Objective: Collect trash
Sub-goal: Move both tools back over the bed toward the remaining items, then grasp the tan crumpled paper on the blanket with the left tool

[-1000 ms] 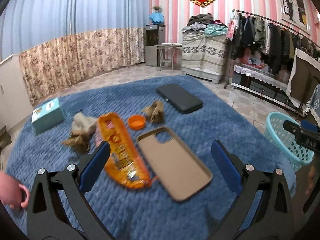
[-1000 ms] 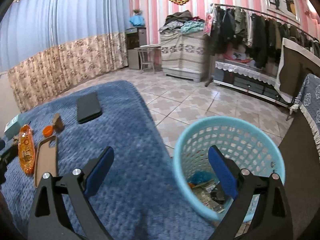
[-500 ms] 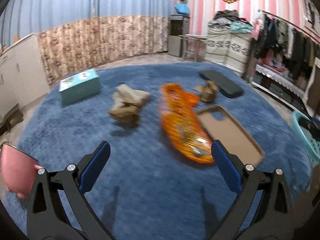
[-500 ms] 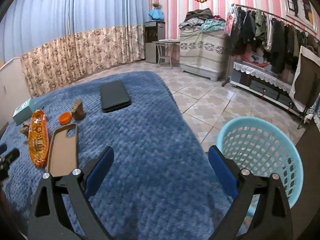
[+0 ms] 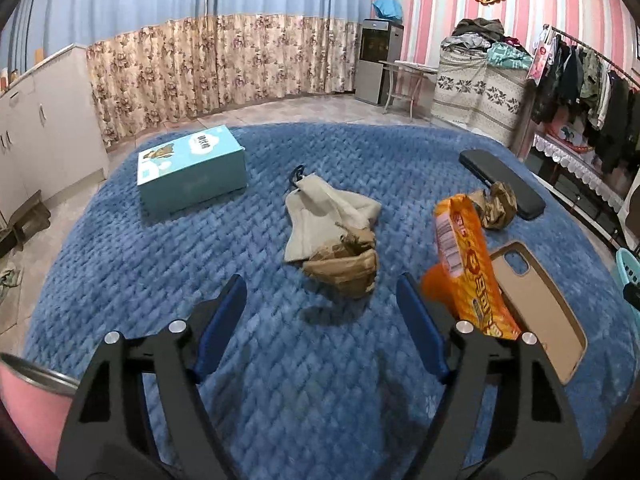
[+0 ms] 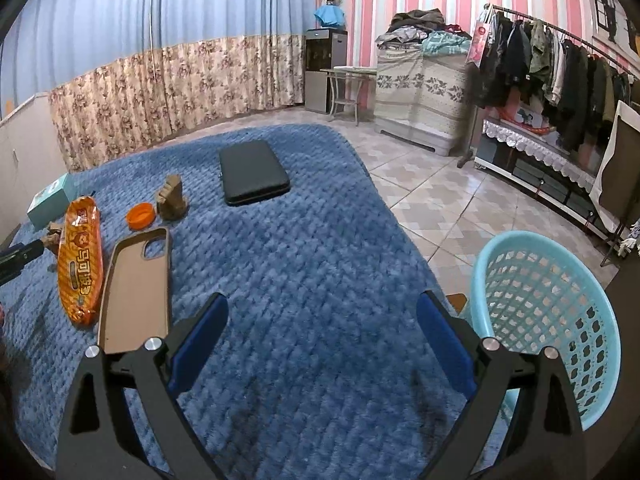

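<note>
two grippers in view, both spread wide with nothing between the fingers.

left wrist view: left gripper (image 5: pixel 322 308) hangs over the blue blanket (image 5: pixel 248 248), jaws released. crumpled brown paper (image 5: pixel 344 270) lies just ahead of the fingertips, roughly centred in the gap, not touched. a cream cloth (image 5: pixel 324 214) sits right behind it, touching or overlapping the paper. orange snack wrapper (image 5: pixel 464 264) lies just beside the right finger, one end resting on the edge of a tan phone case (image 5: pixel 540 312). a second brown paper wad (image 5: pixel 496 204) sits past the wrapper's far end, against a black case (image 5: pixel 502 188). teal box (image 5: pixel 192 168) is at the far left of the blanket, well apart from the rest. a pink cup (image 5: pixel 28 404) shows at the lower left edge. a sliver of the basket (image 5: pixel 629 272) shows at the right edge.

right wrist view: right gripper (image 6: pixel 322 340) hangs over a bare stretch of blanket (image 6: pixel 300 260), jaws released, holding nothing. blue basket (image 6: pixel 548 320) stands on the tiled floor just beside the right finger, at the blanket's edge; its contents can't be made out. wrapper (image 6: pixel 80 264) lies at far left, alongside and touching the phone case (image 6: pixel 136 288). an orange lid (image 6: pixel 141 215) sits just beyond the phone case, next to the paper wad (image 6: pixel 172 198). black case (image 6: pixel 252 178) lies farther back. box (image 6: pixel 50 204) is at the far left edge. the left gripper's tip (image 6: pixel 18 256) pokes in from the left, near the wrapper.
</note>
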`<state>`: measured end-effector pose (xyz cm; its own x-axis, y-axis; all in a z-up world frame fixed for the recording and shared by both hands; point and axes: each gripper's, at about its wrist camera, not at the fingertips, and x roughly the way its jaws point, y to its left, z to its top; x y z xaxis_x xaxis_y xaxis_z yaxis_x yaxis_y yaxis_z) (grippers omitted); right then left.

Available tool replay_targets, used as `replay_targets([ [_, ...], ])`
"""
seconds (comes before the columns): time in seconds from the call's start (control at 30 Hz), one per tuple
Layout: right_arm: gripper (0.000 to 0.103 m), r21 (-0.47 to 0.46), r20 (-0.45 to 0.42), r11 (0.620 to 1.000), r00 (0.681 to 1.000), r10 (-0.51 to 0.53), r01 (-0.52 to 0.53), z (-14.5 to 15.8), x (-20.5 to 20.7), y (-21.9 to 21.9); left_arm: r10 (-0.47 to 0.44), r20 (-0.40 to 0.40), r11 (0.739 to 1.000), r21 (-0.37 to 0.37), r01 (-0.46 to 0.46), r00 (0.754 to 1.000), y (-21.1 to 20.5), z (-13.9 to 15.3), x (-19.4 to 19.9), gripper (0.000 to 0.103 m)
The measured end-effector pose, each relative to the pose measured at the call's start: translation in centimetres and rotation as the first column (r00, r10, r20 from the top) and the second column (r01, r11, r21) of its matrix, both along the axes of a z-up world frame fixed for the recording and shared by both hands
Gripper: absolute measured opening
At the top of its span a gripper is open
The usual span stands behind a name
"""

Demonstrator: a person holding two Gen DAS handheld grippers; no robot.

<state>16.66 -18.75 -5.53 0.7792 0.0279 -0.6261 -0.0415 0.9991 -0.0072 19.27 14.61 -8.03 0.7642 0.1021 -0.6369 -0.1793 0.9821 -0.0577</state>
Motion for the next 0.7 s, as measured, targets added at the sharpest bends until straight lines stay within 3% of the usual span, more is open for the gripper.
replay_targets([
  [0.13, 0.093, 0.000, -0.006, 1.000, 1.000, 0.004, -0.004, -0.2, 0.2, 0.2, -0.046, 0.015, 0.999, 0.016, 0.045, 0.999, -1.3, -0.2, 1.1, 0.063],
  [0.3, 0.093, -0.018, -0.021, 0.999, 0.999, 0.040, -0.041, -0.7, 0.5, 2.1, -0.049, -0.001, 0.998, 0.047, 0.049, 0.999, -1.9, -0.6, 2.2, 0.031],
  [0.33, 0.093, -0.024, -0.019, 0.998, 0.998, 0.054, -0.054, -0.7, 0.4, 2.6, -0.046, 0.012, 0.998, 0.042, 0.045, 0.999, -1.6, -0.3, 2.0, 0.030],
  [0.4, 0.093, -0.023, -0.011, 0.997, 0.997, 0.076, -0.076, -0.5, 0.2, 3.5, -0.054, 0.023, 0.998, 0.019, 0.053, 0.998, -1.1, 0.1, 1.4, 0.001],
  [0.67, 0.093, -0.017, -0.020, 0.974, 0.974, 0.227, -0.227, -0.6, 0.2, 10.3, -0.018, 0.000, 1.000, -0.012, 0.018, 1.000, 1.9, 0.0, -0.4, 0.001],
  [0.7, 0.093, -0.027, -0.028, 0.971, 0.971, 0.238, -0.238, -0.8, 0.2, 11.0, -0.006, -0.003, 1.000, -0.028, 0.006, 1.000, 2.1, 0.0, -0.3, 0.005],
])
